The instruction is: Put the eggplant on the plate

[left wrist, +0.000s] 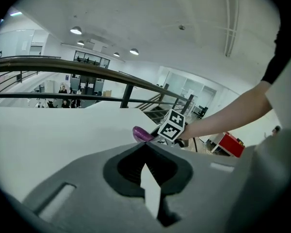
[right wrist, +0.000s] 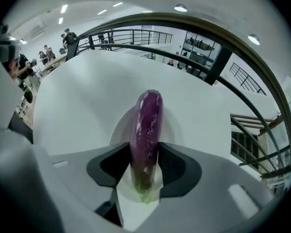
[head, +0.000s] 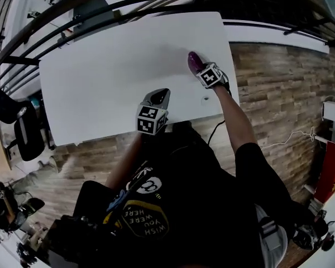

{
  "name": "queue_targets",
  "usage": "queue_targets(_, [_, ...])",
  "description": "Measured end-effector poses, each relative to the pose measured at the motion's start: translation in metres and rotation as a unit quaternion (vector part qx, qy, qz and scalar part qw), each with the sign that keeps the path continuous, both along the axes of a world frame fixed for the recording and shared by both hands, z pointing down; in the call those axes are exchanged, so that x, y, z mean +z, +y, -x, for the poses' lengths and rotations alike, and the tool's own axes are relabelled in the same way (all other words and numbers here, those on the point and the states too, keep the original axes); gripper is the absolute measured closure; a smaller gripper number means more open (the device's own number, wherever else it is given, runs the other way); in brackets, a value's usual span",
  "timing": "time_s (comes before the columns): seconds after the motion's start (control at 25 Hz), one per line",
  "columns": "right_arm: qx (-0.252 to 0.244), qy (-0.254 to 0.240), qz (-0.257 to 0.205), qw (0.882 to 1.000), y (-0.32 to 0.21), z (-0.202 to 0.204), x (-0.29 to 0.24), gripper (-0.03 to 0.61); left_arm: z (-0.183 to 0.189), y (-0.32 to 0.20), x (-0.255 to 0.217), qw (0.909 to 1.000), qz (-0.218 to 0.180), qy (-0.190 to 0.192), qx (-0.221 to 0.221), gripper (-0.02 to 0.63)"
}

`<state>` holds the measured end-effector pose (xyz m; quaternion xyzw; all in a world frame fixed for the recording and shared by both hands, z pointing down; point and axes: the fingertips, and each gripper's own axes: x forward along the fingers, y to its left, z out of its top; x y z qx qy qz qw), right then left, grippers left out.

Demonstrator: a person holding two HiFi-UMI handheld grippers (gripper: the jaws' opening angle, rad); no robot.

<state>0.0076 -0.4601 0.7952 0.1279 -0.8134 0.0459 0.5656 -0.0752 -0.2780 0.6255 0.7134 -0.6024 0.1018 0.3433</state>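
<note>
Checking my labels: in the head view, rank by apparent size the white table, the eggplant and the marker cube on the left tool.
Largest: white table; then marker cube on the left tool, perhaps enlarged by nearness; smallest: eggplant, partly hidden.

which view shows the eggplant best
The right gripper view: the eggplant fills the centre, clamped in the right gripper, stem end to purple tip. The head view shows only its tip past the marker cube; the left gripper view, a small purple sliver.
</note>
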Motion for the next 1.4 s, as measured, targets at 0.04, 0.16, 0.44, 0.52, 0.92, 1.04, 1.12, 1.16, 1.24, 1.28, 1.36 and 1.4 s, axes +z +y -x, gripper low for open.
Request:
queue_targets(0.04, [-0.001,0.001,-0.003,1.000,0.000,0.002,0.000,0.394,0.003,0.003,-0.001,1.0000,0.001,-0.001,-0.003,0.609])
queue_targets(0.16, [0.002,0.001,-0.022,1.000,0.002,-0.003,-0.005,0.376,0.007,0.005,-0.006,1.0000,-0.003,-0.002,-0.001,0.609])
queue_targets(0.44, [0.118,-0.142,-0.054,0.981,0.043,-0.041,-0.087,0.349,0.009,-0.012,-0.031,0.9986,-0.042,-0.024,0.021,0.609])
queue_targets(0.52, [0.160,-0.214,-0.070,0.961,0.068,-0.055,-0.135,0.385,0.005,-0.020,-0.050,0.9968,-0.068,-0.030,0.028,0.609])
queue_targets(0.92, [0.283,-0.412,-0.179,0.847,0.137,-0.117,-0.298,0.580,-0.053,-0.041,-0.147,0.9785,-0.190,-0.049,0.064,0.609])
queue_targets(1.04, [0.286,-0.424,-0.189,0.838,0.131,-0.123,-0.311,0.580,-0.064,-0.037,-0.153,0.9746,-0.200,-0.059,0.082,0.609])
queue_targets(1.12, [0.305,-0.421,-0.190,0.833,0.128,-0.134,-0.311,0.580,-0.068,-0.033,-0.154,0.9734,-0.203,-0.062,0.087,0.609])
queue_targets(1.16, [0.313,-0.423,-0.187,0.829,0.127,-0.137,-0.311,0.580,-0.068,-0.032,-0.154,0.9734,-0.203,-0.062,0.087,0.609])
queue_targets(1.24, [0.316,-0.428,-0.181,0.827,0.128,-0.138,-0.311,0.580,-0.066,-0.029,-0.154,0.9742,-0.200,-0.062,0.085,0.609])
queue_targets(1.28, [0.313,-0.429,-0.177,0.829,0.130,-0.135,-0.310,0.580,-0.065,-0.028,-0.153,0.9745,-0.198,-0.063,0.084,0.609])
queue_targets(1.36, [0.305,-0.432,-0.169,0.832,0.133,-0.130,-0.310,0.580,-0.064,-0.026,-0.153,0.9748,-0.196,-0.064,0.083,0.609])
queue_targets(1.4, [0.302,-0.434,-0.165,0.833,0.134,-0.128,-0.310,0.580,-0.064,-0.026,-0.153,0.9750,-0.196,-0.065,0.083,0.609])
